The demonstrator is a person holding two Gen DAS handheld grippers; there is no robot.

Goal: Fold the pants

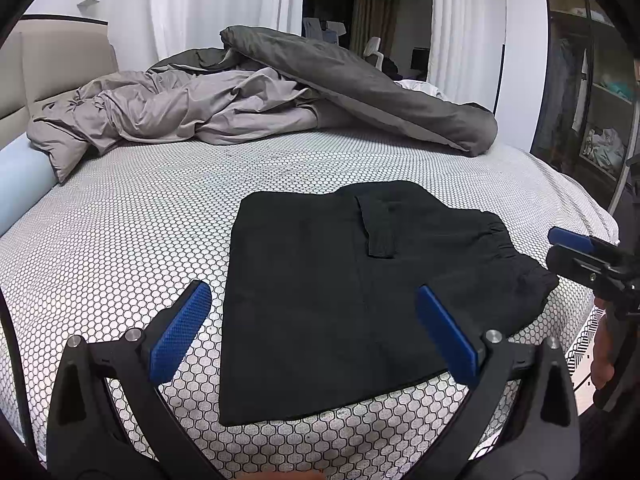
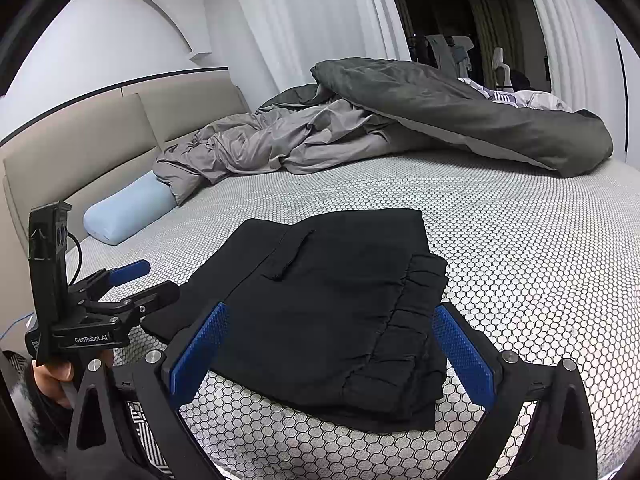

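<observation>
The bed [image 1: 120,232] fills both views, its honeycomb sheet bare on my side, with a rumpled duvet [image 1: 340,80] heaped at the far edge and a pale blue pillow [image 2: 128,212] by the headboard. The pants [image 1: 340,280] lie near my edge of the bed, a compact black rectangle several layers thick, with the gathered waistband [image 2: 400,320] on my right and a pocket flap on top.

I judge the folding nearly or wholly done: the stack looks squared, and neither tool touches it. My left gripper [image 1: 316,328] hovers over the near left part of the pants, jaws wide apart and empty. My right gripper [image 2: 332,352] hangs above the waistband end, also spread wide and holding nothing.

If one more fold is wanted, I would take the waistband edge in the right and the near corner in the left, pinching all layers together, and carry them across without letting the stack slide. Otherwise a light press to flatten the puffed waistband is all that is left.
</observation>
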